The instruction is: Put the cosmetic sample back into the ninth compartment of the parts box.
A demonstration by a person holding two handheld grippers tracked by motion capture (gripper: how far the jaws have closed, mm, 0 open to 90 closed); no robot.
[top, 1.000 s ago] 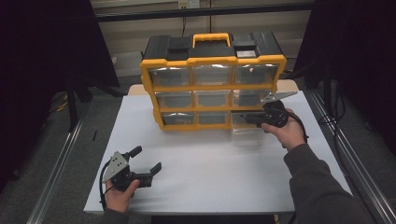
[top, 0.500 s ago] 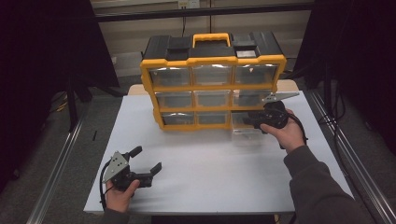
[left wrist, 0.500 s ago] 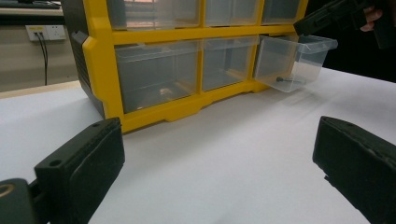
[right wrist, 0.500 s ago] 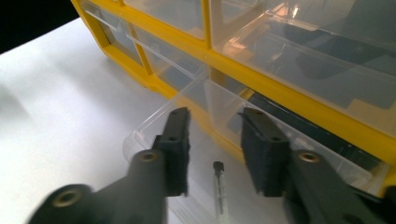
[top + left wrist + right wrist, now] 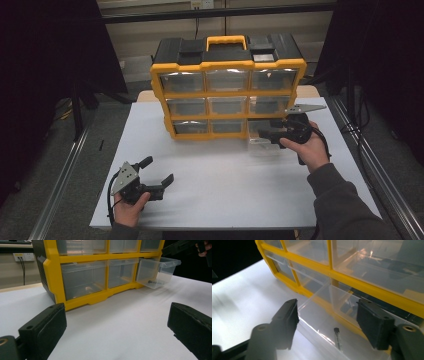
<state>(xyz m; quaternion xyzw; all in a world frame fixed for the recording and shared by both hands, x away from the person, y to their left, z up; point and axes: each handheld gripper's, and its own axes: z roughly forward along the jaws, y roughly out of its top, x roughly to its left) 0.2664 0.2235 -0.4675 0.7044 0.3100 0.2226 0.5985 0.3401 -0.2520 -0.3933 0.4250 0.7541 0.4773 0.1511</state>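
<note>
A: Surface and room?

B: White table [image 5: 220, 175], matte and bare across the front half. Dark room around it, metal rails [image 5: 60, 185] on the floor at both sides, a wall socket [image 5: 24, 257] behind the table at the left.

A: Biggest thing on it?

B: Yellow organiser cabinet [image 5: 227, 90], black top with a yellow handle, three by three clear drawers, standing at the back middle of the table.

A: Any brand or label?

B: Nothing legible. Drawer fronts are plain clear plastic.

A: Which drawer is in play?

B: Bottom-right drawer [image 5: 157, 271], pulled partway out of its slot, still seated in the frame. A small dark screw [image 5: 337, 336] lies on its floor.

A: Right claw?

B: Right gripper [image 5: 267, 134] hangs just over the open drawer, jaws spread wide, nothing between them. Its own view looks down into the drawer, with the screw between the jaw tips.

A: Left claw?

B: Left gripper [image 5: 157, 172] sits low at the front left of the table, jaws wide apart, empty, pointing at the cabinet and well apart from it.

A: Room to move?

B: Open table between the left gripper and the cabinet. Right side is tighter: the drawer sticks out toward the right hand [image 5: 307, 150], near the table's right edge.
</note>
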